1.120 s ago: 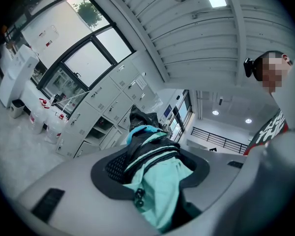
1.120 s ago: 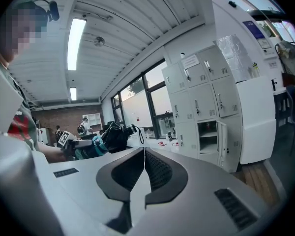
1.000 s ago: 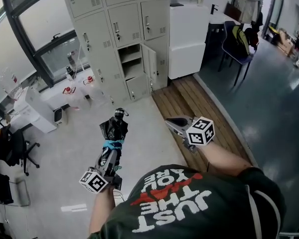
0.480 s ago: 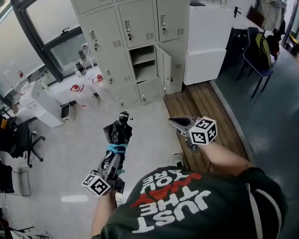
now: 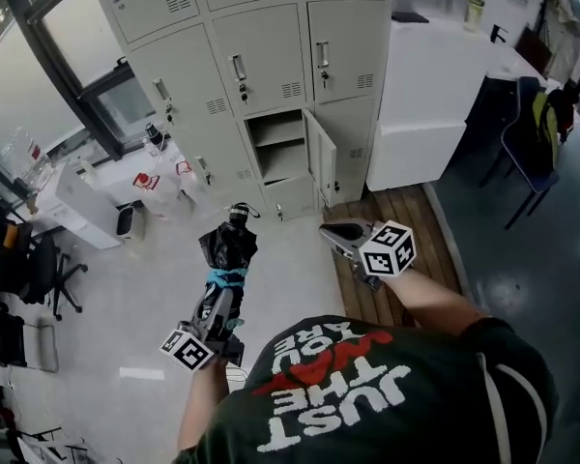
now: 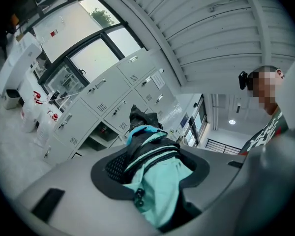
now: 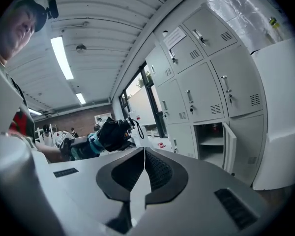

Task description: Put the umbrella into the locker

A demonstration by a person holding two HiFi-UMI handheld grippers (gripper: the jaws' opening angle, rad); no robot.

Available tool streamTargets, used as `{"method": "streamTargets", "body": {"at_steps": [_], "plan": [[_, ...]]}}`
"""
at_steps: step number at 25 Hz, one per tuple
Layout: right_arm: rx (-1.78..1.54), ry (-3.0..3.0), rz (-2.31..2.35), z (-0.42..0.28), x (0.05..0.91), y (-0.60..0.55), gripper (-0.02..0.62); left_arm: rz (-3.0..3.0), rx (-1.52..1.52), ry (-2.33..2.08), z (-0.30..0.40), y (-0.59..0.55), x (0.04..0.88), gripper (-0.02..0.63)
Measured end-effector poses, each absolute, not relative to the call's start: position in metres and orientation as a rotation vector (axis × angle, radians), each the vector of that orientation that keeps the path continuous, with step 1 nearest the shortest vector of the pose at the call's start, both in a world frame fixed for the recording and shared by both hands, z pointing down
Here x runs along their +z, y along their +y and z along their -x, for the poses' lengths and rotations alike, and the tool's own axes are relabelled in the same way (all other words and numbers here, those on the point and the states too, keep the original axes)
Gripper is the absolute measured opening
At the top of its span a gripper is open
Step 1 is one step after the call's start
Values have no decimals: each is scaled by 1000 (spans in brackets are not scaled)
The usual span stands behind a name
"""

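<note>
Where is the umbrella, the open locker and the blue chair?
umbrella (image 5: 227, 247), head view, on its folded black cloth.
open locker (image 5: 321, 159), head view, on its swung-out door.
blue chair (image 5: 522, 155), head view, on its seat.

1. Left gripper view: the lower end of the umbrella (image 6: 157, 173) is hidden behind the body of the left gripper (image 6: 152, 151).
2. Head view: the top edge cuts off the upper rows of the locker bank (image 5: 353, 37).
3. Right gripper view: a red thing (image 7: 214, 129) inside the open locker (image 7: 212, 144) is too small to identify.
</note>
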State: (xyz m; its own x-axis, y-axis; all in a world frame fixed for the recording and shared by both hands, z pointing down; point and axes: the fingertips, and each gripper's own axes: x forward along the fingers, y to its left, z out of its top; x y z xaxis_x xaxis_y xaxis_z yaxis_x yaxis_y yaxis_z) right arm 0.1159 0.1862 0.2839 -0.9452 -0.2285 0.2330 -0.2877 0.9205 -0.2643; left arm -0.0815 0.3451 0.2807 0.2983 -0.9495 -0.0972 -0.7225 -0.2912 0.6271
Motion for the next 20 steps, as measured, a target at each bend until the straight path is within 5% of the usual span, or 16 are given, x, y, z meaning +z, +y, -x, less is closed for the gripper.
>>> {"method": "streamTargets", "body": {"at_steps": [20], "plan": [[462,-2821,-487,-51,300,1,35,-2095,-571,-1386,155,138,306,210]]}}
